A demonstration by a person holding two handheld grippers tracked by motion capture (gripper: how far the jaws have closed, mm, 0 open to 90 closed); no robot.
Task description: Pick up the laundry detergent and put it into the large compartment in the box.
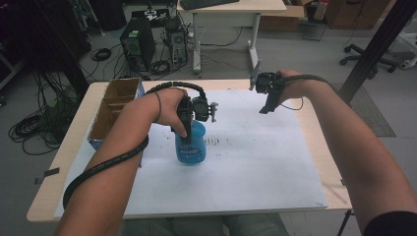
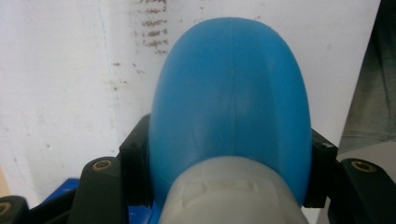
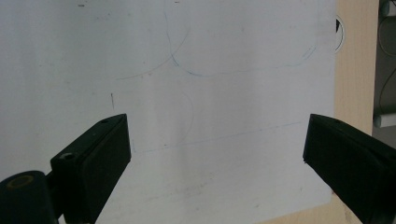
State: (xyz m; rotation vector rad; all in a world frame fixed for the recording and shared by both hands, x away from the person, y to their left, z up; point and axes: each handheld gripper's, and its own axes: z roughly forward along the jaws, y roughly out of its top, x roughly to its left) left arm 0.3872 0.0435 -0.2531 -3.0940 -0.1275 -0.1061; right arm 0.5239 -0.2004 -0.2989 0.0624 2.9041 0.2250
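Blue bottle [image 2: 231, 107] clamped between left gripper [image 2: 231, 172] fingers [image 2: 133, 163], near its grey cap [image 2: 229, 196]. Right gripper [image 3: 215, 144] spread wide, nothing between.

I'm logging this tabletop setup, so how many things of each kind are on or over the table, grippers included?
Blue bottle, held in the left gripper: 1
Cardboard box: 1
White sheet that covers the table: 1
Grippers, left gripper and right gripper: 2
Total: 5
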